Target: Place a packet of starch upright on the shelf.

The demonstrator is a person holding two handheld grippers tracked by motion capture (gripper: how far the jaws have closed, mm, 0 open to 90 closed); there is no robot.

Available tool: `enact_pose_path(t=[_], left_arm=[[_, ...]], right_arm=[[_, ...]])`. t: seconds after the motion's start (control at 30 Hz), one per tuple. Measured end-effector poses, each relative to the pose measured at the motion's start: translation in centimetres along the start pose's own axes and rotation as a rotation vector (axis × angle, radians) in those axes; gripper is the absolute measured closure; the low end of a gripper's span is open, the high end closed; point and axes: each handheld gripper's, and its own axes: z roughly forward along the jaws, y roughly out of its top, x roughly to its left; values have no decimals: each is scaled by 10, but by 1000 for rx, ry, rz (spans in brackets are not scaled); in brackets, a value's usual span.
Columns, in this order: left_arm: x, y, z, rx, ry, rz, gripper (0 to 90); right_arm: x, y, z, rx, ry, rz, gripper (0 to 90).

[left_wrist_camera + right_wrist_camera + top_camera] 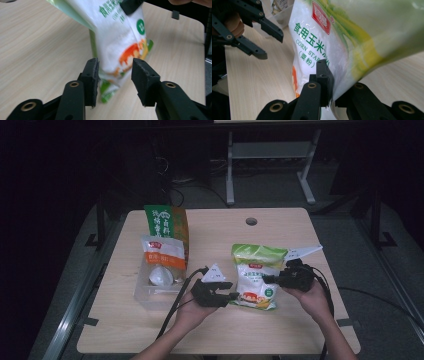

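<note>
Right tool [329, 100] grips bag [332, 45] w/ "CORN STARCH" in green.

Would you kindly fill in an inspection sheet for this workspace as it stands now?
Surface: pale wood table, round hole near the far edge.
Job's things: corn starch bag, one side pinched, lower end toward the table.
Clutter: clear bin holding an orange-labelled pouch; green and orange bag behind it.
Grippers: right gripper shut on the starch bag; left gripper open, jaws either side of the bag's lower end without pressing.
Cables: black cable trailing from the left gripper; another from the right.
Surroundings: dark room, grey table frame behind.
</note>
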Motion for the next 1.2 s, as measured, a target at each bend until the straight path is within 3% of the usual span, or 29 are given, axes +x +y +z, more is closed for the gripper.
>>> enact_pose_path(t=[0.2, 0.47, 0.7, 1.07, 1.2], left_arm=[[-6, -10, -9, -12, -15, 8, 469], [-15, -23, -24, -13, -8, 27, 382], [-17, -36, -33, -9, -1, 18, 331], [-22, -52, -41, 3, 10, 37, 288], [-25, -57, -43, -12, 9, 27, 282]], right_arm=[[6, 8, -5, -16, -35, -25, 850], [12, 18, -7, -38, -48, -37, 854], [19, 29, -5, -39, -50, -49, 857], [28, 46, -1, -60, -24, -68, 858], [35, 58, 2, -72, -7, -84, 858]])
